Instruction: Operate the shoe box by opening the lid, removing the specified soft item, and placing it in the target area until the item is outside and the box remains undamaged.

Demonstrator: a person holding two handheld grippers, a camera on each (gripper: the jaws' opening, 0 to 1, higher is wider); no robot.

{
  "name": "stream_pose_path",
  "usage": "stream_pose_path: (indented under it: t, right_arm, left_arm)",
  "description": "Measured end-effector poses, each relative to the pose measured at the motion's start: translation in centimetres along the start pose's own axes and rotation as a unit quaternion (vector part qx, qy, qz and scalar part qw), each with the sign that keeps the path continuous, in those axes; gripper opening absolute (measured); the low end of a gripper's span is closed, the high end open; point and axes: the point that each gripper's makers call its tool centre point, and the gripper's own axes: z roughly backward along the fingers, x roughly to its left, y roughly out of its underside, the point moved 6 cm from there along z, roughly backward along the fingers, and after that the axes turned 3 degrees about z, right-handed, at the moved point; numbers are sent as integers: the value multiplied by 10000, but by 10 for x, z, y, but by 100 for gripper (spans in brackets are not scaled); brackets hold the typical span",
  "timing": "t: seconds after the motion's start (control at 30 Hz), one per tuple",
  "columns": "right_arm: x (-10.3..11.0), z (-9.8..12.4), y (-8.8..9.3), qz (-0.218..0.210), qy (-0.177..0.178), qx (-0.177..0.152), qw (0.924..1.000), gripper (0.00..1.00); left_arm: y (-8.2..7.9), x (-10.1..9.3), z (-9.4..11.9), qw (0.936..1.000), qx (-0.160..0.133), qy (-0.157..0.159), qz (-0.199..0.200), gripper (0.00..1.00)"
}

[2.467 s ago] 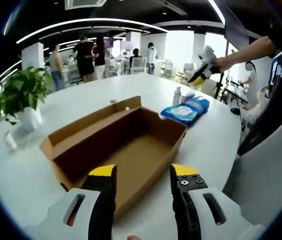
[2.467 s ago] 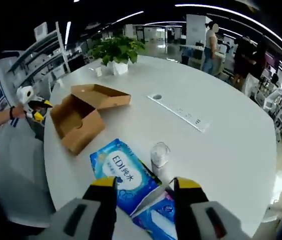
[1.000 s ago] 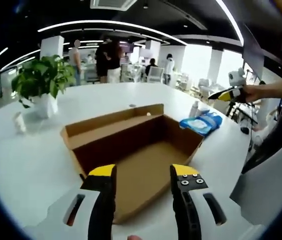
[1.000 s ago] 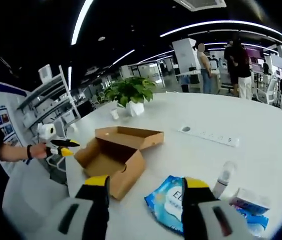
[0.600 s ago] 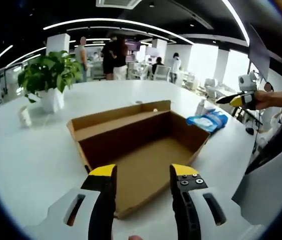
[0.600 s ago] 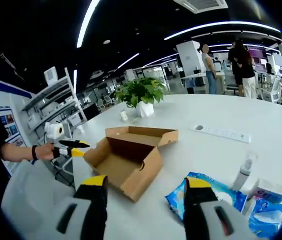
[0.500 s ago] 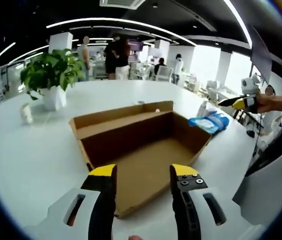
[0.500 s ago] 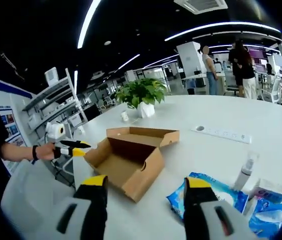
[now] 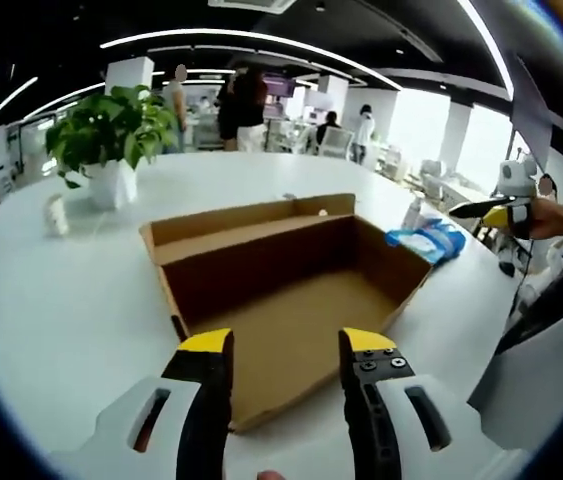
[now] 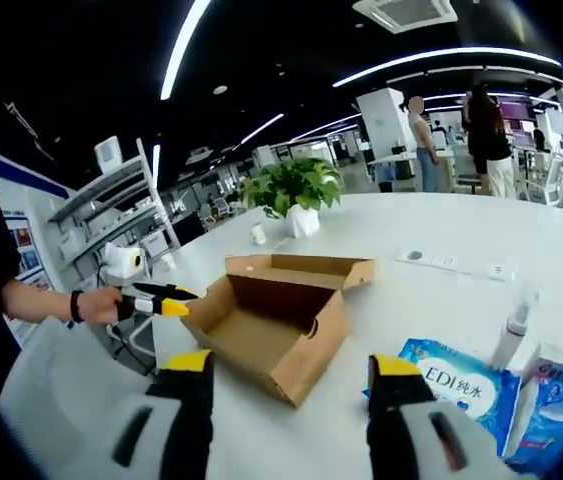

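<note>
Two tools: the left tool (image 9: 286,345) and the right tool (image 10: 294,367) are being held with jaws spread apart, and nothing is being gripped by either.
Box: the shoe box (image 9: 281,280) is lying open on the white desk (image 9: 71,300), its lid folded back flat at 12 o'clock; its floor, as seen from the left gripper view, is looking bare.
Soft item: the blue wipes pack (image 10: 461,388) is lying on the desk outside the box, at 2 o'clock from it in the left gripper view (image 9: 427,240).
Stage, as judged: the item is already out, so retreat is the step in hand.
Doing it well: both tools are best being drawn back high and level, so that the thin cardboard walls are not being clipped or dragged.
Left gripper view alone: the box interior is being shown from above, with the right tool (image 9: 481,209) in a hand at 3 o'clock.
Right gripper view alone: the box's outer side wall, the pack's printed label, a spray bottle (image 10: 514,330) beside the pack and the left tool (image 10: 166,300) at 9 o'clock are being shown.
</note>
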Motion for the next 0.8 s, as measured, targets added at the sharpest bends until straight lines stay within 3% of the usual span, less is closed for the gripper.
stream_pose_path:
  t: [0.2, 0.47, 0.6, 0.73, 0.8]
  right_arm:
    - [13, -3, 9, -75, -16, 1, 10000, 60]
    - [18, -4, 14, -121, 4, 5, 9999, 60]
    - [19, -4, 15, -146, 27, -1, 9999, 60]
    - [20, -4, 17, -169, 54, -2, 9998, 60]
    - [20, -4, 18, -188, 61, 0, 9998, 60]
  left_arm:
    - [8, 11, 0, 9998, 132, -150, 70, 41]
    - [-2, 18, 4, 9997, 4, -252, 14, 41]
    - [0, 30, 4, 9989, 0, -466, 47, 36]
    - [-1, 39, 4, 9979, -6, -634, 130, 39]
    - [3, 44, 2, 9971, 132, -733, 129, 38]
